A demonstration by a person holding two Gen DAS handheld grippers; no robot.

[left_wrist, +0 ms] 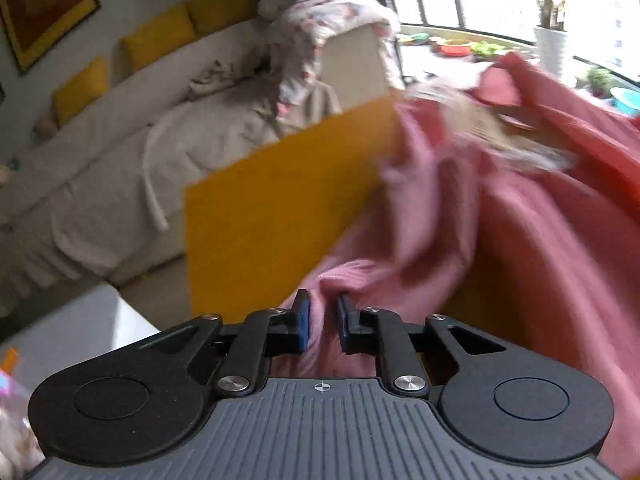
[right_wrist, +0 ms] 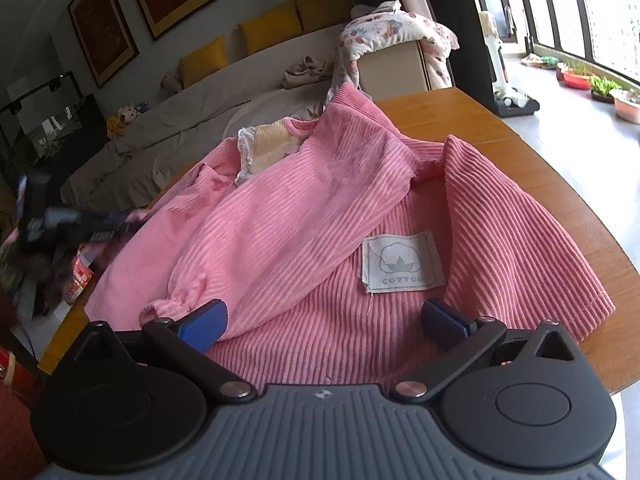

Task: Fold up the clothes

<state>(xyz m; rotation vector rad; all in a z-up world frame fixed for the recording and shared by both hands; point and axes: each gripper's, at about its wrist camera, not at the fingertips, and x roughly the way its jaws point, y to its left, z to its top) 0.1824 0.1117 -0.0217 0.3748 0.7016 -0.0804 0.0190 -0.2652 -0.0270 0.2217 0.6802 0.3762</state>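
A pink ribbed garment [right_wrist: 304, 208] lies rumpled on the round wooden table [right_wrist: 500, 124], inside out, with a white "cotton" label [right_wrist: 402, 262] and a cream collar patch [right_wrist: 268, 146] showing. My right gripper [right_wrist: 324, 314] hovers open over its near hem, blue pads wide apart and nothing pinched. In the left wrist view my left gripper [left_wrist: 323, 320] is shut on a bunched fold of the pink garment [left_wrist: 500, 240], which trails up to the right, blurred, over the table [left_wrist: 260, 220]. The left gripper [right_wrist: 80, 220] also shows as a dark blur at the cloth's left edge.
A beige sofa [right_wrist: 192, 120] with yellow cushions runs behind the table. A floral garment [right_wrist: 384, 28] drapes over a tan chair back [right_wrist: 392, 72]. Plant tubs [right_wrist: 600, 84] line the window. A white surface [left_wrist: 80, 328] and clutter [right_wrist: 80, 272] sit left of the table.
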